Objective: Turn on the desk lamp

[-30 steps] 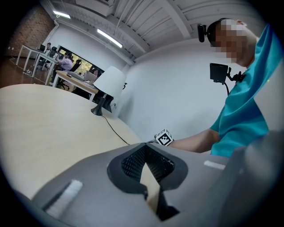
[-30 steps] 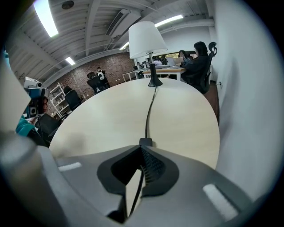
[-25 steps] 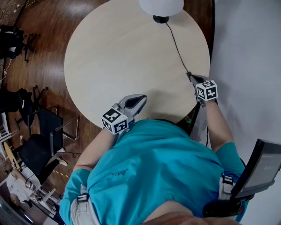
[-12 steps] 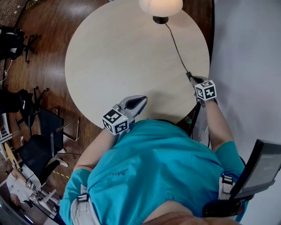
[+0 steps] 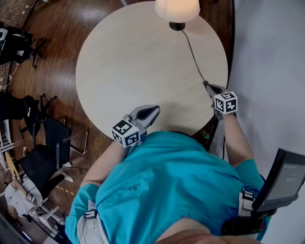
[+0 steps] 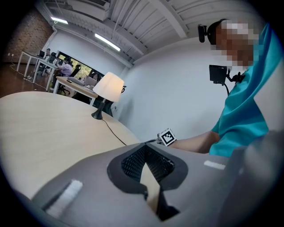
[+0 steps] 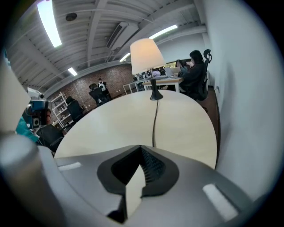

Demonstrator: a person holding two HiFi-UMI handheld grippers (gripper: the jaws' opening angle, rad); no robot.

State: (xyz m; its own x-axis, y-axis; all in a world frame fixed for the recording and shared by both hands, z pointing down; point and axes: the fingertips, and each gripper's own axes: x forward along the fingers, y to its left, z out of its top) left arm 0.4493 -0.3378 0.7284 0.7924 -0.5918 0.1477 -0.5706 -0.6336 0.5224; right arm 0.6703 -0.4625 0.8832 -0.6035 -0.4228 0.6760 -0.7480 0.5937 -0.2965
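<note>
shirt (image 5: 167,181): teal, short-sleeved | left hand-held gripper (image 5: 155,110): grey, black-white marker cube (image 5: 126,132) | right hand-held gripper (image 5: 208,86): same

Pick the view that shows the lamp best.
The right gripper view: the lamp stands whole and side-on, with lit shade, stem and base all clear. The left gripper view shows it whole too, but smaller. The head view sees only its shade from above, cut by the frame, and its base.

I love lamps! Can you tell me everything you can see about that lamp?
The lamp stands upright at the far edge of the table. It has a pale cone shade that glows warm, so it looks on, a thin dark stem and a small round black base. A black cord runs from the base across the table to the right gripper.
</note>
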